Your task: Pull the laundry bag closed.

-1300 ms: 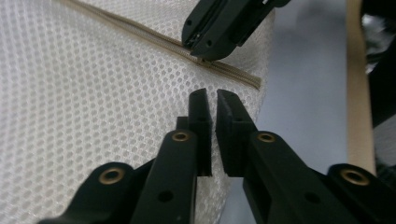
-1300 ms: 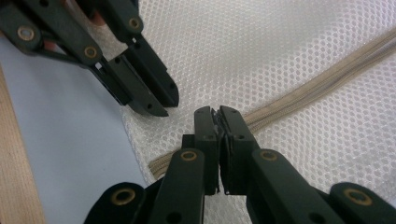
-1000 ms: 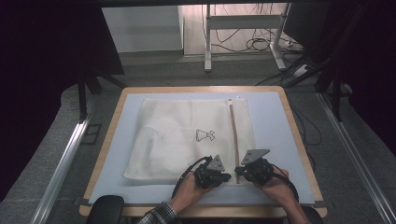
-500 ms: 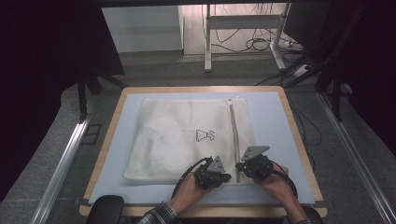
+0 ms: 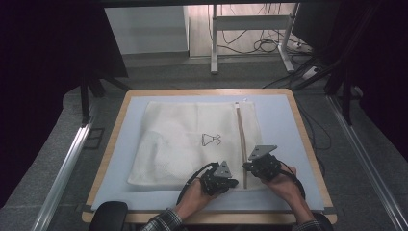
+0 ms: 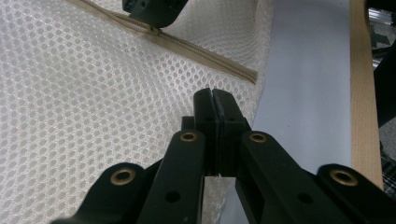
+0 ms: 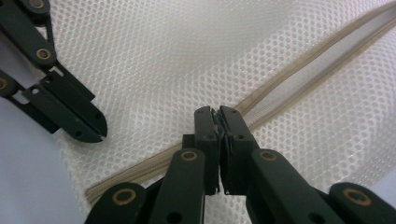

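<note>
High view: a white mesh laundry bag (image 5: 192,142) with a beige zipper (image 5: 242,139) lies flat on the pale blue mat of the wood-edged surface (image 5: 284,120), a small black printed figure (image 5: 211,139) at its middle. Both hands work at the bag's near edge. The left claw (image 5: 233,183) rests on the mesh just left of the zipper's near end, and the right claw (image 5: 246,166) sits on the zipper line a little farther up.

Left gripper view has the left claw (image 6: 215,100) with its jaws pressed together, tips over the mesh near the bag's edge; whether they pinch any mesh cannot be told. Right gripper view has the right claw (image 7: 215,116) clamped tight on the zipper (image 7: 289,81) where the open track narrows, something small and pale caught between the pads, most likely the slider.
</note>
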